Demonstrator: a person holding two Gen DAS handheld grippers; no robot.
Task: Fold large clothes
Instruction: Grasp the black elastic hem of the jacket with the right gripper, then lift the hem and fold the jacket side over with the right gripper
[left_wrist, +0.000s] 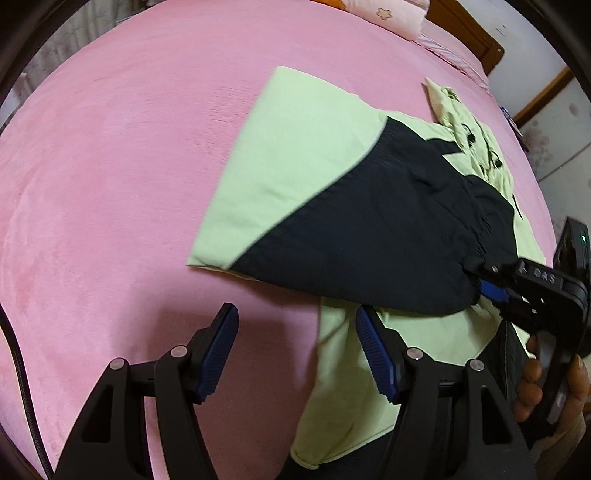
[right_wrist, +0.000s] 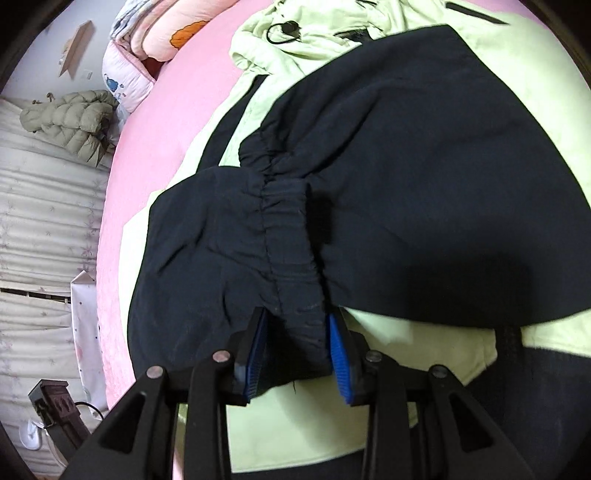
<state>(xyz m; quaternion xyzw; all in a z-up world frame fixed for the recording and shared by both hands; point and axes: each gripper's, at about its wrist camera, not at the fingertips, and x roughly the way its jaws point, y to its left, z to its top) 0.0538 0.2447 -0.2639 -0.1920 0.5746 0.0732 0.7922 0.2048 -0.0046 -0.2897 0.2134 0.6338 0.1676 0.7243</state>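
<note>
A: Because the left gripper (left_wrist: 295, 350) has its pads wide apart and nothing between them, I think it only waits above the bed (left_wrist: 110, 184). Do you agree?

B: Yes. It hangs over the near hem of the jacket (left_wrist: 288, 158), one pad over the pink cover and one over the green cloth. It looks ready to press or catch the hem, but this is only my guess.

A: And the right gripper (right_wrist: 295, 350)?

B: It is clenched on the cuff (right_wrist: 291, 258), the elastic end of the dark sleeve (left_wrist: 369, 229). It holds the cuff so that the sleeve can be laid across the body.

A: Where does the jacket lie?

B: On the bed, spread mostly flat, with the dark sleeve already crossing over the green body. The hood (left_wrist: 469, 125) with its cords is on the far side, still a little crumpled.

A: And behind it?

B: A pillow (left_wrist: 391, 16) lies at the head of the bed, well apart from the jacket.
</note>
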